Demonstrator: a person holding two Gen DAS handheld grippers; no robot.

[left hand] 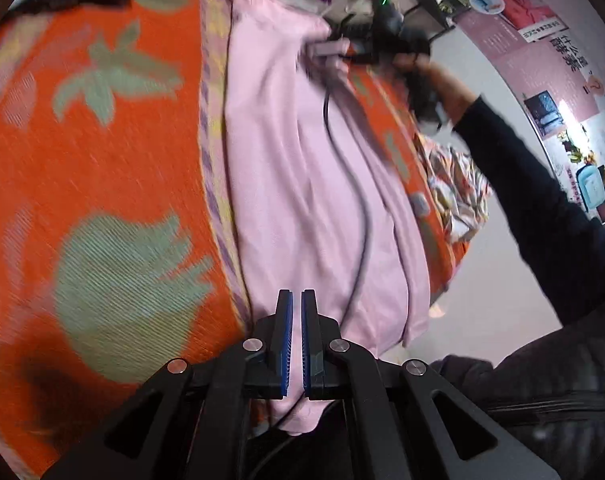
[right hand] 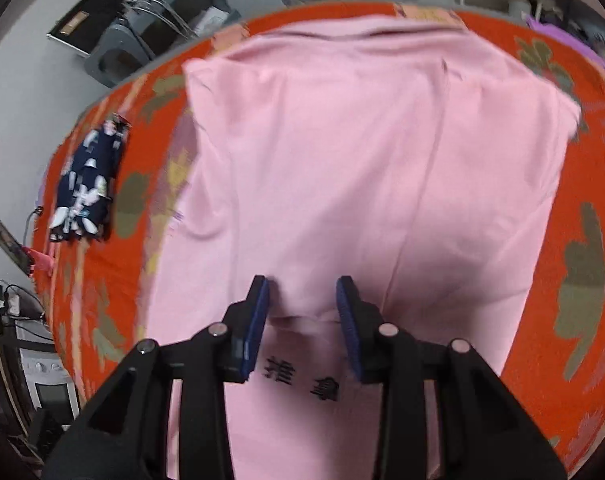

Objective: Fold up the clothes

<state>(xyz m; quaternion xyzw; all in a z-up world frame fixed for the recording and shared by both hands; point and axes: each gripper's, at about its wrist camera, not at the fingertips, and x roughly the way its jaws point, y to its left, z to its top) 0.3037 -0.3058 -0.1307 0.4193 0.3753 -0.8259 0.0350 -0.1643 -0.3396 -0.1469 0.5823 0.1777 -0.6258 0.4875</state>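
A pink garment (right hand: 362, 184) lies spread on an orange bedspread (left hand: 102, 152) patterned with grey-green leaf shapes. In the right wrist view it covers the middle of the cloth, its far edge folded over near the far rim of the spread, and black printed characters (right hand: 302, 380) show on its near part.

Left tongs (left hand: 296, 300): the blue-lined fingers (left hand: 286, 340) stand together with only a narrow slit between them. Pink fabric shows in that slit and bunches below the fingers, so the left tongs are clamped on the near edge of the pink garment. From there the garment runs away in a long strip with lengthwise creases. A dark cable (left hand: 358, 216) trails across it toward the right tongs.

Right tongs (right hand: 302, 284): the fingers stand apart, pointing down at the garment. Fabric lies under and between them, with a small raised fold at the gap, but the pads do not press on it. In the left wrist view these right tongs (left hand: 334, 46) appear at the far end of the pink strip, carried by a hand (left hand: 442, 84) in a dark sleeve (left hand: 542, 200); that part is blurred.

Other items: a dark blue patterned garment (right hand: 86, 184), folded, lies on the bedspread well apart from the pink one, near the left rim. A crumpled patterned cloth (left hand: 454, 188) sits at the bed's right side in the left wrist view. Posters (left hand: 542, 40) hang on the wall beyond. Dark boxes (right hand: 114, 28) stand on the floor past the bed in the right wrist view.
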